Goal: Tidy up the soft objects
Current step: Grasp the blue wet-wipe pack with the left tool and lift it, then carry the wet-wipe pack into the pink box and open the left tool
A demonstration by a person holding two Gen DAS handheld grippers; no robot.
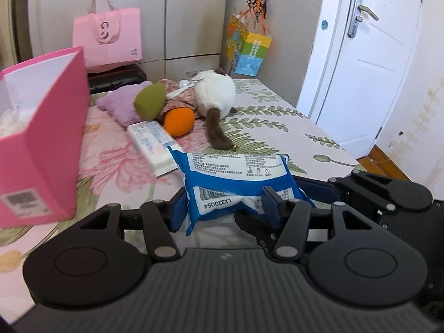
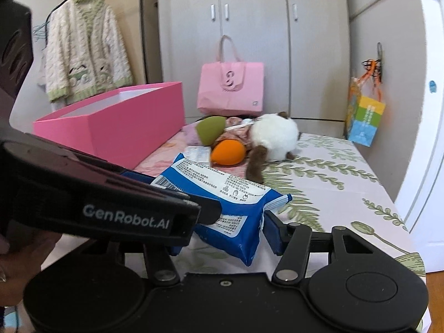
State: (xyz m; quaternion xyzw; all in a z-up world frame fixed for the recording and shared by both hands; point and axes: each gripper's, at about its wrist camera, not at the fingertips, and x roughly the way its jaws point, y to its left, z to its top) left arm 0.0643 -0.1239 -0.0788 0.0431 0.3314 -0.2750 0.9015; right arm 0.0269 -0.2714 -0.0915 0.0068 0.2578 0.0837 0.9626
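Note:
A blue and white wipes pack point(image 1: 236, 183) sits between the fingers of my left gripper point(image 1: 224, 202), which is shut on it just above the bed. The pack also shows in the right wrist view point(image 2: 222, 194), held between the fingers of my right gripper point(image 2: 224, 219) too, with the left gripper's body crossing in front. Further back lie a white pack point(image 1: 154, 144), an orange and green plush point(image 1: 177, 120), a purple plush point(image 1: 122, 102) and a white and brown plush cat point(image 1: 215, 91). An open pink box point(image 1: 41, 144) stands at the left.
A pink tote bag point(image 1: 108, 38) leans on the wardrobe behind a dark suitcase point(image 1: 116, 79). A colourful bag point(image 1: 247, 50) hangs on the wall at the right. A white door point(image 1: 366, 55) stands past the bed's right edge. A cardigan point(image 2: 86, 52) hangs at the left.

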